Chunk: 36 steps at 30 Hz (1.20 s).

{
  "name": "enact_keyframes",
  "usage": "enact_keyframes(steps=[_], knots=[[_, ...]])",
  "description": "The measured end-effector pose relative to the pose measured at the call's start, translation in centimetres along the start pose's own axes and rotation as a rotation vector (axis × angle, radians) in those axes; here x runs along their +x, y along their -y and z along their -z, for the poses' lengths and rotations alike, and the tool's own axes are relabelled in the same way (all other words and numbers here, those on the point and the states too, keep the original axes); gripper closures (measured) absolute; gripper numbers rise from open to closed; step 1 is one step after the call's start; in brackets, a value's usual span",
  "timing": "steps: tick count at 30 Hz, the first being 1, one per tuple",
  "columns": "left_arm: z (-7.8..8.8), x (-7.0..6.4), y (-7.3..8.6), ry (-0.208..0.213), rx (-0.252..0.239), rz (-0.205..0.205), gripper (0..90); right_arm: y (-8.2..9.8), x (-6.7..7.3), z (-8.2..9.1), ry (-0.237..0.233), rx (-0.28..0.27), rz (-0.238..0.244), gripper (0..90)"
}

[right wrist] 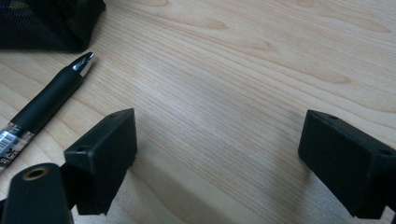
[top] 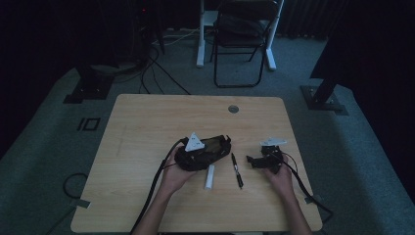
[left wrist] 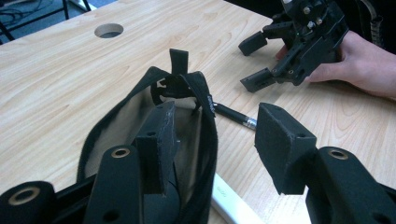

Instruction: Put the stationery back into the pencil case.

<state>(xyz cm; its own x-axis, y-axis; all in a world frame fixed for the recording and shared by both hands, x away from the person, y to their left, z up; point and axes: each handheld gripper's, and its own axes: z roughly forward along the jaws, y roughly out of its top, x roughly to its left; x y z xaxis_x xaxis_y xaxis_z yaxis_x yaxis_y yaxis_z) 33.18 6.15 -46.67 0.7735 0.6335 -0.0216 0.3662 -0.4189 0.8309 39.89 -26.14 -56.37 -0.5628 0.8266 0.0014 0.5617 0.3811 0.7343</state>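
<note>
Black pencil pouch (left wrist: pixel 140 140) lies mid-table, mouth agape; my left gripper (left wrist: pixel 215 140) has one jaw inside it, one outside, straddling the rim without pinching, to hold it wide. Black pen (top: pixel 237 170) and white stick (top: pixel 209 176) wait just beside it; my right gripper (right wrist: pixel 219 149) rests wide open and empty near the pen.

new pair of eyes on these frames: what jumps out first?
The black pouch mid-table, mouth gaping, with one jaw of the left claw inside it. Just right of it lie a white stick and a black pen. The right claw rests open beside the pen.
</note>
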Motion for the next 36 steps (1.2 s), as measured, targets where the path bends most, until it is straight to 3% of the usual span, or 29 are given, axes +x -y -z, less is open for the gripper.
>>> enact_keyframes(steps=[19,23,36], knots=[[-0.5,-2.5,1.5,-0.003,0.023,-0.007,48.9,0.0,0.0,0.0,0.0,0.0,-0.001,11.6],[-0.7,-3.2,2.3,-0.008,0.05,-0.03,48.9,0.0,0.0,0.0,0.0,0.0,-0.001,11.7],[-2.9,-3.5,5.5,-0.018,0.159,-0.003,49.3,0.0,0.0,0.0,0.0,0.0,-0.001,11.7]])
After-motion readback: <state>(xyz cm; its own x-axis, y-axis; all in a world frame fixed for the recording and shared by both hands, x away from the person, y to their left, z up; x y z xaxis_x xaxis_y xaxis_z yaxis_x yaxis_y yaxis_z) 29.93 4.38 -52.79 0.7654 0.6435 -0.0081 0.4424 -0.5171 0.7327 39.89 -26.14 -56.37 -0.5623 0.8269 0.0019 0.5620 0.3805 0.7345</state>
